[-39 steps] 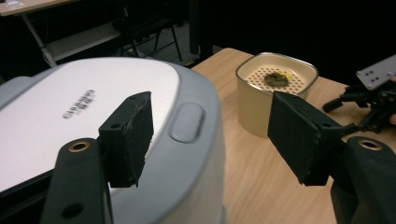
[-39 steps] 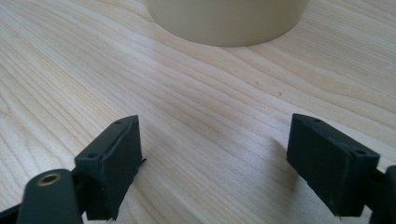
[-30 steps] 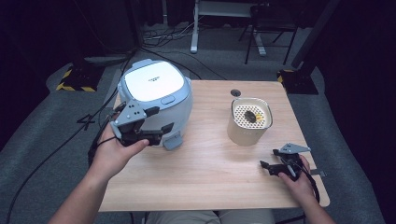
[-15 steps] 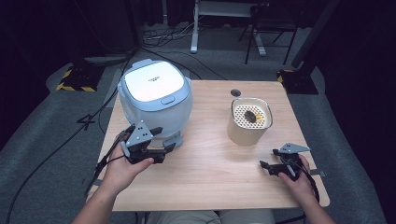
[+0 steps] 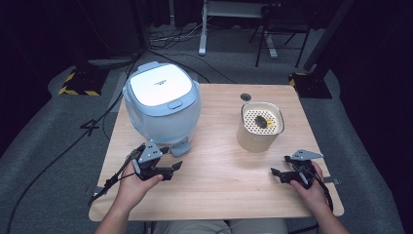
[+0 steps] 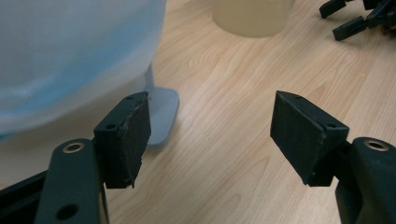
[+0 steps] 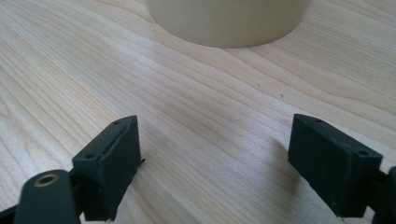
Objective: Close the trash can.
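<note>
A pale blue rice cooker (image 5: 162,107) with a white lid stands at the table's back left; its body (image 6: 70,51) looms close in the left gripper view, with a small blue foot tab (image 6: 161,114) on the wood. A beige pot (image 5: 260,127) with a perforated insert stands right of centre, and its base (image 7: 229,21) shows in the right gripper view. My left gripper (image 5: 171,165) rests low in front of the cooker, open and empty (image 6: 210,135). My right gripper (image 5: 275,174) lies near the front right, open and empty (image 7: 215,163), pointing toward the pot.
The wooden table (image 5: 214,195) has a round cable hole (image 5: 246,97) at the back. Cables trail off the left edge to the grey floor. A chair and desk legs stand beyond the table in the dark.
My left gripper has come down and back from the cooker's front to rest near the table. The right gripper has stayed put.
</note>
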A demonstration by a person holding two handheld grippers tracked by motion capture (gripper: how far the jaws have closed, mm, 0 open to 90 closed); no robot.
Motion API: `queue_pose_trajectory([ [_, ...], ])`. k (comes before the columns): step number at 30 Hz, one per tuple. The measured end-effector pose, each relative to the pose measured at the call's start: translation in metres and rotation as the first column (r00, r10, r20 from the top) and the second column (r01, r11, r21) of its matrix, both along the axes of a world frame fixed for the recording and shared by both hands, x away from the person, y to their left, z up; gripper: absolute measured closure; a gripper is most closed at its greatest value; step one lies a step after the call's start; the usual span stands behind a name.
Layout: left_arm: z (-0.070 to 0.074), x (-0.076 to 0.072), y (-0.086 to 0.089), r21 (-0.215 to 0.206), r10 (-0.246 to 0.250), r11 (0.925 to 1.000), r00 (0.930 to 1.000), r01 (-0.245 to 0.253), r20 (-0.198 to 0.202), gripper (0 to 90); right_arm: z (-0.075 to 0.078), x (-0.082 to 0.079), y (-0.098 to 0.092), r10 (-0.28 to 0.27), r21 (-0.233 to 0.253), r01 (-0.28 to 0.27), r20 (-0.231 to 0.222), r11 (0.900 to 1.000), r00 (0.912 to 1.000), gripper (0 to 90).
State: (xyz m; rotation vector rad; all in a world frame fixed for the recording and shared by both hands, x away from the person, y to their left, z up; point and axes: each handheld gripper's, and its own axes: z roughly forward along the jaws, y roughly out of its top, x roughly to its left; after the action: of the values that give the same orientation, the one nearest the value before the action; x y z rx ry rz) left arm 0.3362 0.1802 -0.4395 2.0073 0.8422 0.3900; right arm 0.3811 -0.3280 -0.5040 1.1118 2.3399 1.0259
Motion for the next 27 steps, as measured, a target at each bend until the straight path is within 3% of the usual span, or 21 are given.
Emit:
queue_pose_trajectory([
  [2, -0.008, 0.002, 0.000, 0.022, 0.000, 0.9998, 0.9999, 0.001, -0.017, 29.6, 0.000, 0.000, 0.000, 0.000, 0.000, 0.000, 0.000, 1.000, 1.0000, 17.1],
  [6, -0.021, 0.006, 0.001, 0.022, 0.013, 0.9997, 0.9980, -0.012, -0.062, 29.1, 0.000, 0.000, 0.000, 0.000, 0.000, 0.000, 0.000, 1.000, 1.0000, 17.1],
  [11, -0.036, 0.007, 0.002, 0.070, 0.019, 0.9975, 0.9954, -0.013, -0.094, 27.9, 0.000, 0.000, 0.000, 0.000, 0.000, 0.000, 0.000, 1.000, 1.0000, 17.1],
  [14, -0.045, 0.008, -0.001, 0.087, 0.012, 0.9962, 0.9909, 0.000, -0.134, 26.8, 0.000, 0.000, 0.000, 0.000, 0.000, 0.000, 0.000, 1.000, 1.0000, 17.2],
  [25, -0.061, 0.011, -0.005, 0.204, 0.038, 0.9790, 0.9899, -0.009, -0.137, 23.5, 0.000, 0.000, 0.000, 0.000, 0.000, 0.000, 0.000, 1.000, 1.0000, 17.1],
  [27, -0.062, 0.013, -0.004, 0.196, 0.036, 0.9806, 0.9898, -0.008, -0.138, 20.1, 0.000, 0.000, 0.000, 0.000, 0.000, 0.000, 0.000, 1.000, 1.0000, 17.2],
])
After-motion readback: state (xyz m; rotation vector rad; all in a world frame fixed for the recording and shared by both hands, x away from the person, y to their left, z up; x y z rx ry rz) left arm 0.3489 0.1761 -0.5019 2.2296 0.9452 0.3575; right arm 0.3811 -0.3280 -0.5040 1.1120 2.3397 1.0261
